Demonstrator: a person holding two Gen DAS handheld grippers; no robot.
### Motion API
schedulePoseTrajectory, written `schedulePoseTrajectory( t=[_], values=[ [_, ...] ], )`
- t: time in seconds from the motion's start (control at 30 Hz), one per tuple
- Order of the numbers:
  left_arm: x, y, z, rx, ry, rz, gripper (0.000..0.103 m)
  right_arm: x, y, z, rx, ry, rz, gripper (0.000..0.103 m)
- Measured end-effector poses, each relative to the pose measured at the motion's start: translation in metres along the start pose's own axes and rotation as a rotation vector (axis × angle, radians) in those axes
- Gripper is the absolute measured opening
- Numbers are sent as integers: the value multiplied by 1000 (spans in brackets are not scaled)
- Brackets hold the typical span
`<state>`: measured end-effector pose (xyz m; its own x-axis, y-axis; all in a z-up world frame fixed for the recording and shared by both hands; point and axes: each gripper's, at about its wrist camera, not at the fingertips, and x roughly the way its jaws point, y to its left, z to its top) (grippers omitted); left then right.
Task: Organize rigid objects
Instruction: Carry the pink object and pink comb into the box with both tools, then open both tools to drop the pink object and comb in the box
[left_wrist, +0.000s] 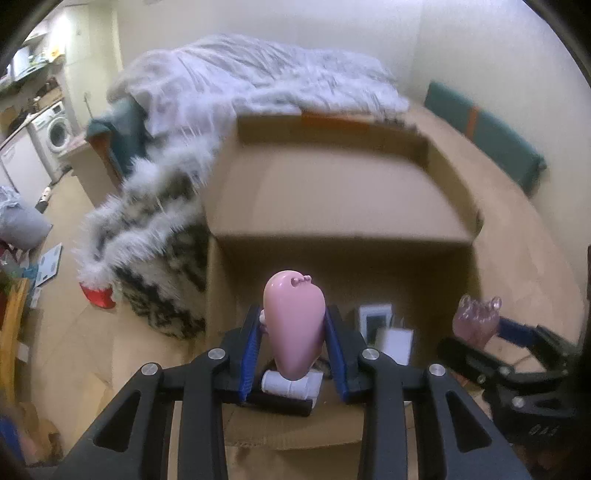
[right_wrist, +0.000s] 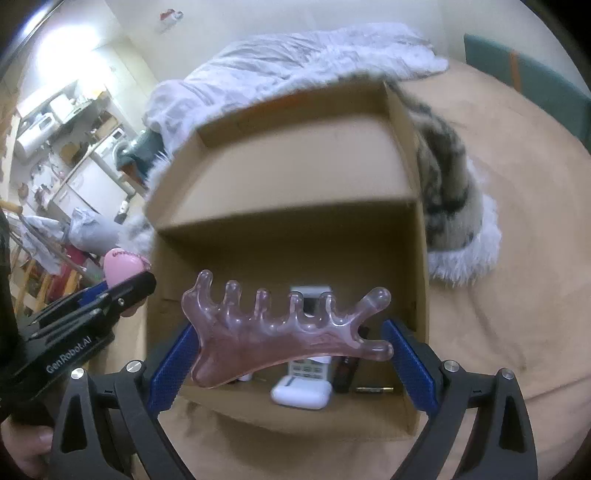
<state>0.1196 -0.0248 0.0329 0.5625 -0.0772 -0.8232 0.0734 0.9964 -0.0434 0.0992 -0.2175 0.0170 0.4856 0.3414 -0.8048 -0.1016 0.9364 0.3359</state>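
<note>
Hovering over the open cardboard box (right_wrist: 406, 258), both grippers are loaded. Left gripper (left_wrist: 293, 338) has its blue pads clamped on a smooth pink egg-shaped gadget (left_wrist: 293, 325), standing upright between them. Right gripper (right_wrist: 288, 354) pinches a translucent pink comb-like massager (right_wrist: 280, 332), prongs pointing up, held crosswise between its fingers. Down in the box lie a white earbud case (right_wrist: 301, 395) and a remote (right_wrist: 308, 367), on a tan bedspread (right_wrist: 498, 295).

Probably a home: bed (left_wrist: 480, 177), duvet (left_wrist: 258, 74), washing machine (left_wrist: 55, 129) (blurred).
</note>
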Motion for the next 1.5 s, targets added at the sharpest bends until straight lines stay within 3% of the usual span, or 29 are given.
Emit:
schedulePoseTrajectory(
  t=[0.27,0.7,1.23,1.27,1.3,1.37,1.5],
  values=[
    [50,6,-26,-17,109,-2,30,35,-5,-10,18,89,-23,103],
    [53,3,-30,-6,114,11,31,61,-5,-9,21,172,-61,103],
    [58,-4,-34,26,132,47,31,65,2,-6,24,169,-82,103],
    [58,-4,-34,26,140,47,35,65,1,-6,24,171,-88,103],
    [58,-4,-34,25,150,47,46,65,1,-6,25,170,-89,103],
    [57,-4,-34,12,158,64,59,63,1,-6,31,159,-82,103],
    [52,-1,-30,-1,155,57,66,56,-4,-2,56,121,-80,103]
  ],
)
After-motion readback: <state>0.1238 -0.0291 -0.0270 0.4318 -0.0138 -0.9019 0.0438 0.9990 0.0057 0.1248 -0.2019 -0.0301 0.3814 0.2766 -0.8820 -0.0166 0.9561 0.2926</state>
